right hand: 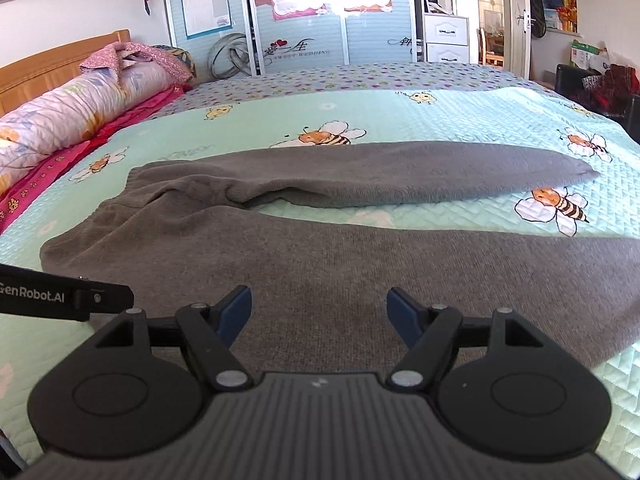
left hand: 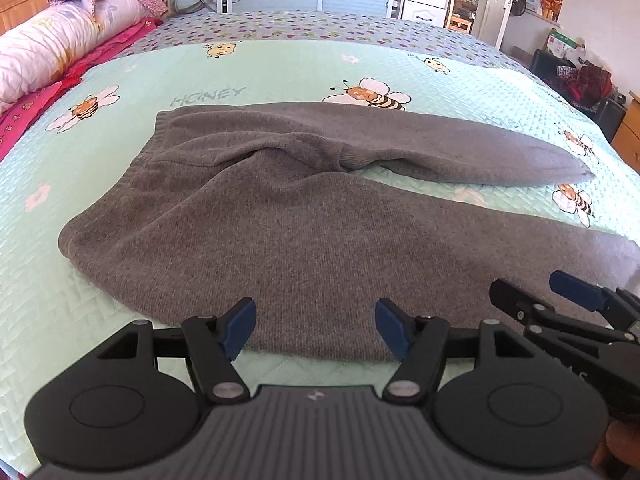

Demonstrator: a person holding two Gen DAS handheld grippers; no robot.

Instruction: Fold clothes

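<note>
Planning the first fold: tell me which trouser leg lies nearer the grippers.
The near leg of the grey knit trousers, running under both open grippers; the far leg lies beyond a strip of bedspread.

The left claw (left hand: 316,328) points forward and downward, its blue pads spread wide with nothing pinched between them. The right claw (right hand: 319,317) stands just as wide and empty, and in the left wrist view it sits at four o'clock.
</note>
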